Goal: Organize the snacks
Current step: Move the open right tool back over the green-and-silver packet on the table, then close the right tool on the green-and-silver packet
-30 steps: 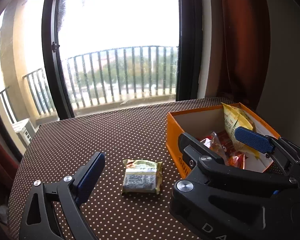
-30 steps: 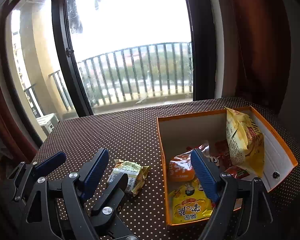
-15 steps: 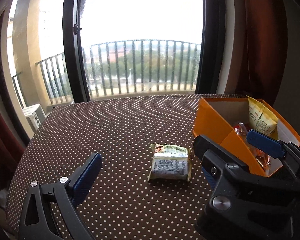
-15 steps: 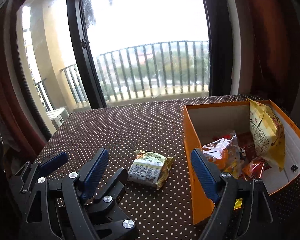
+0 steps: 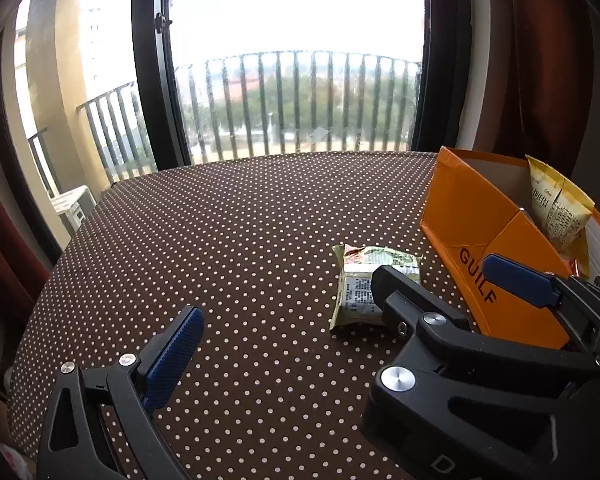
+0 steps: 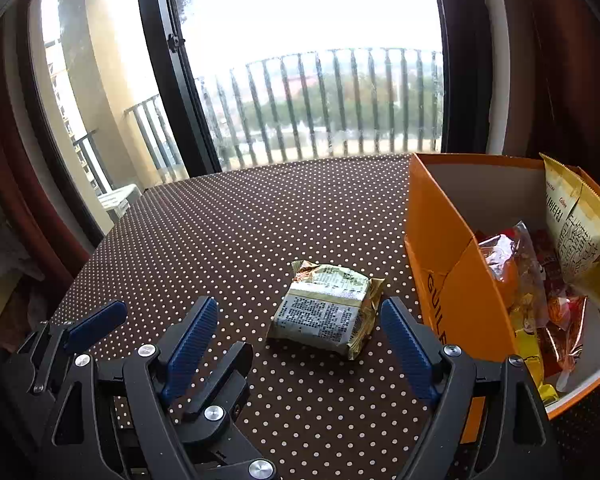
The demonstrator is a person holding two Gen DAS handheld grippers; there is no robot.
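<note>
A green-gold snack packet (image 6: 326,312) lies on the dotted tablecloth just left of an orange box (image 6: 456,292). It also shows in the left wrist view (image 5: 360,284), partly hidden by the right gripper's finger. The box (image 5: 480,216) holds several snack bags, with a yellow bag (image 6: 576,232) upright at its far side. My right gripper (image 6: 300,340) is open and empty, with the packet just ahead between its fingers. My left gripper (image 5: 340,320) is open and empty, to the left of the right one.
The brown polka-dot table (image 5: 240,240) runs back to a large window with a balcony railing (image 5: 300,100). A dark red curtain (image 6: 560,60) hangs behind the box. The table's left edge drops off near a red curtain (image 5: 4,240).
Both grippers have swung left and lowered, away from over the box. The packet now sits ahead between the right gripper's open fingers. Neither gripper has changed its opening.
</note>
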